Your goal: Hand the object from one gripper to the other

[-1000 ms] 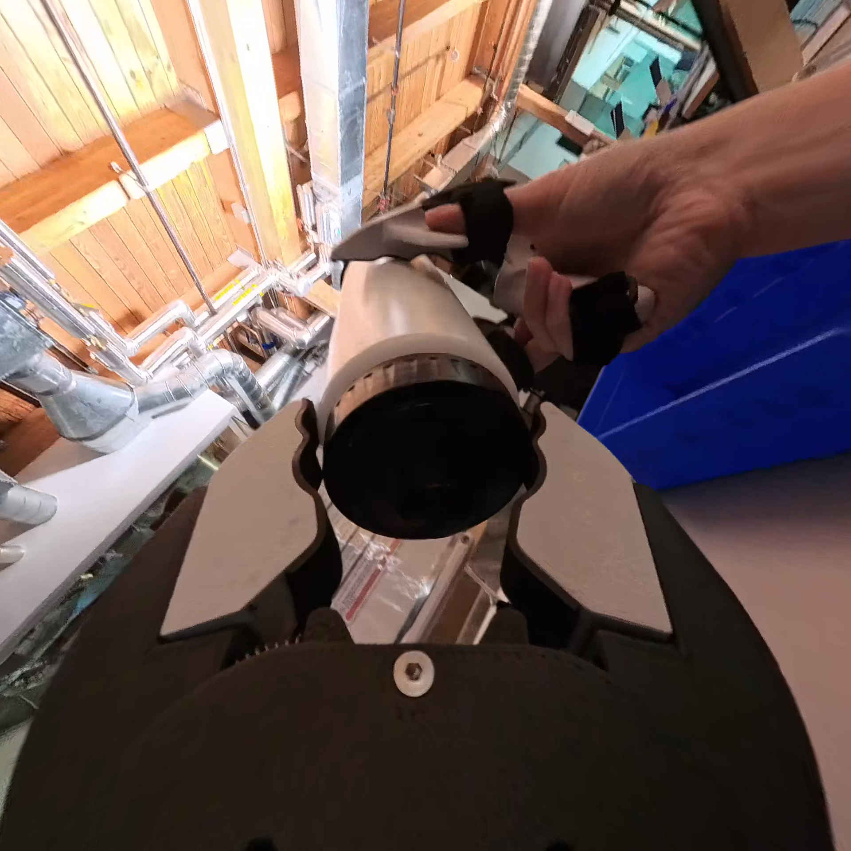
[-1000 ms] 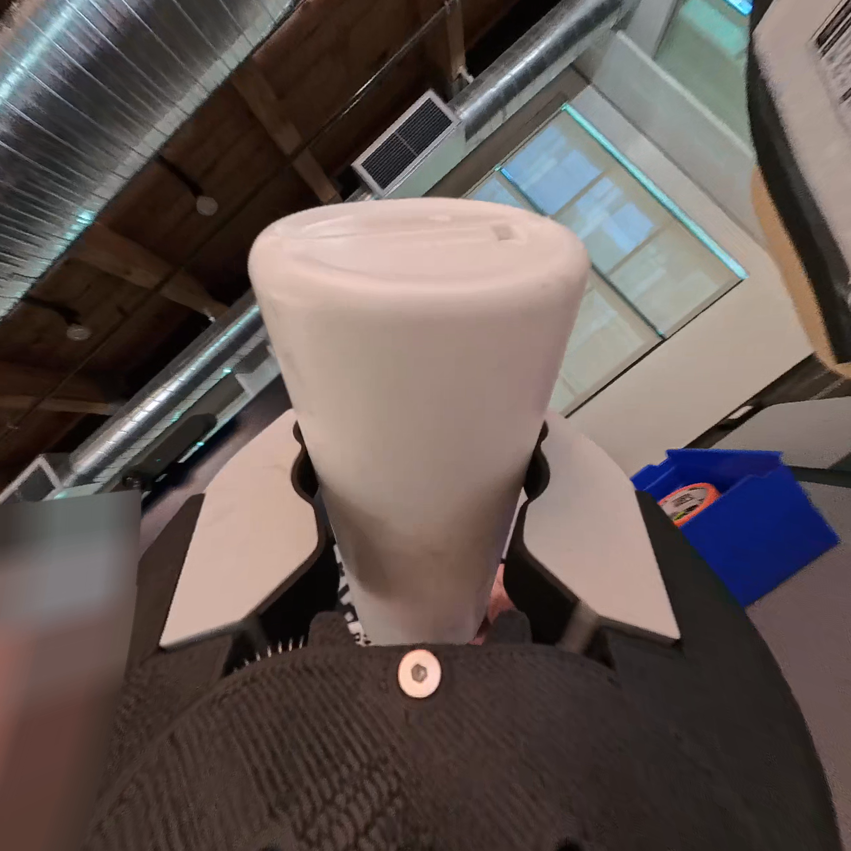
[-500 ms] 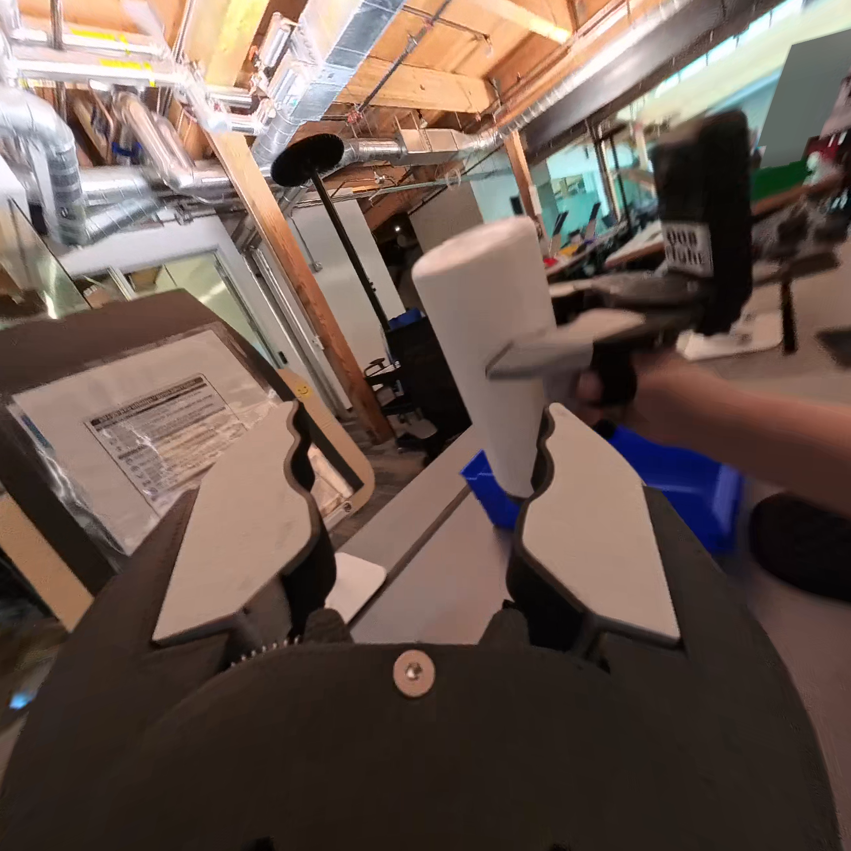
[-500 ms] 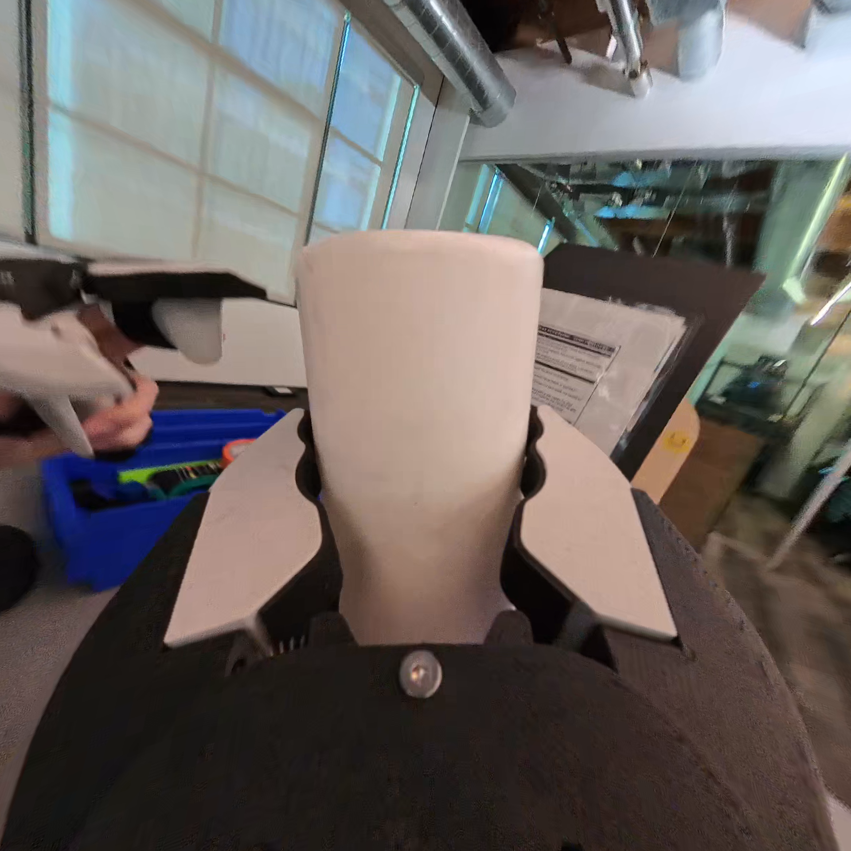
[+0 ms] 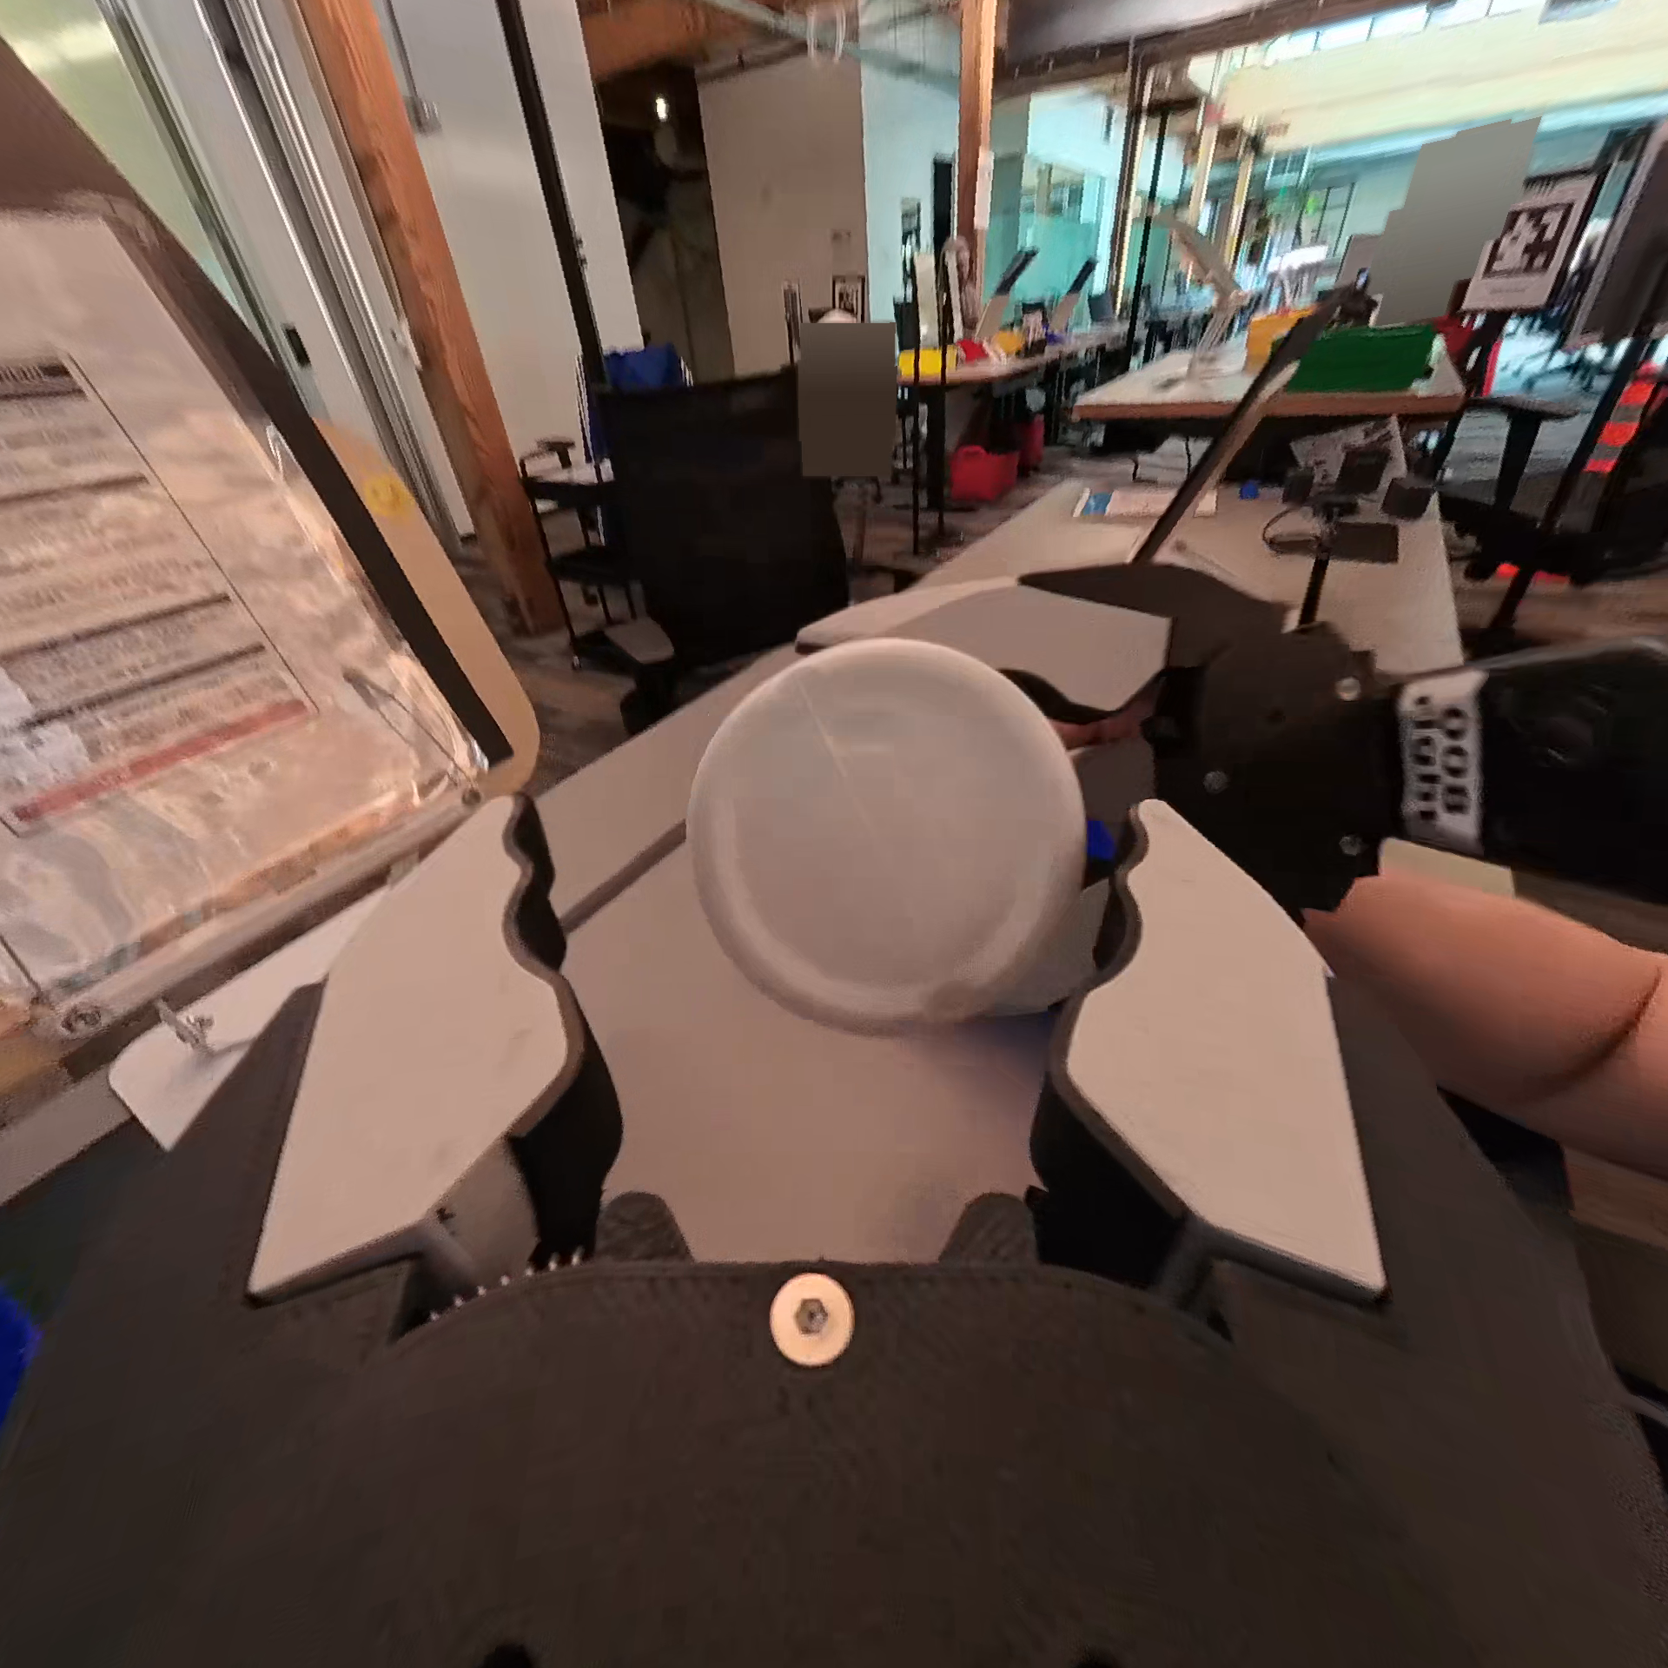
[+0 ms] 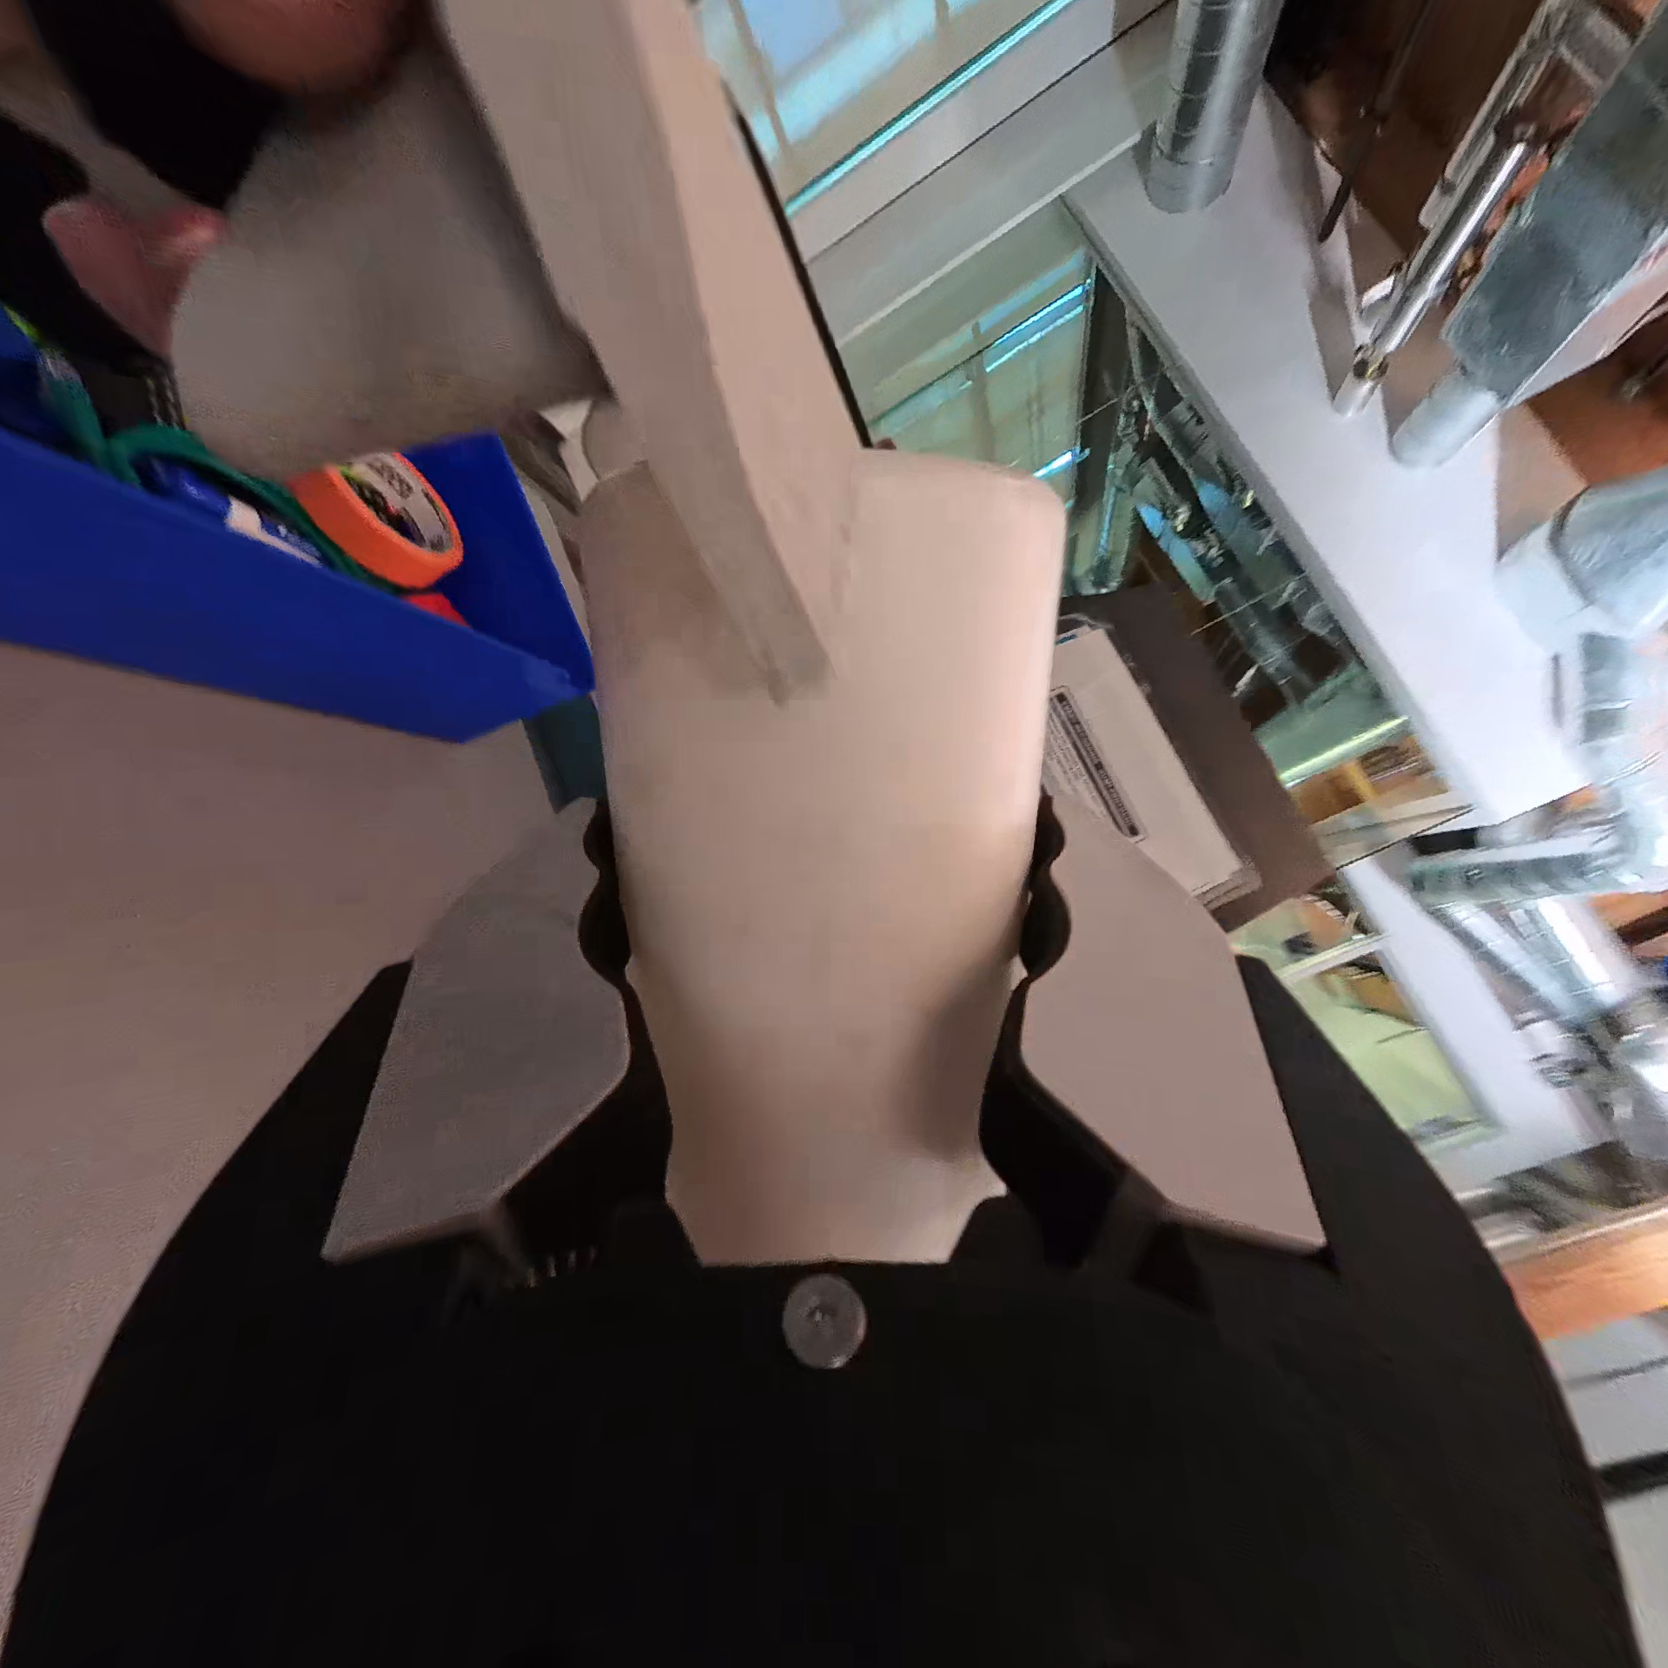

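White cylinder (image 6: 821,903) is sitting clamped between the two fingers of the right gripper (image 6: 817,912), its flat far end pointing away from the camera. In the left wrist view the cylinder's round end (image 5: 889,835) is facing the lens, lying between the spread fingers of the left gripper (image 5: 821,912), closer to the right finger; these jaws are standing wide apart, gripping nothing. A blue bin (image 6: 271,623) holding an orange tape roll (image 6: 384,519) is resting on the grey table (image 6: 180,903).
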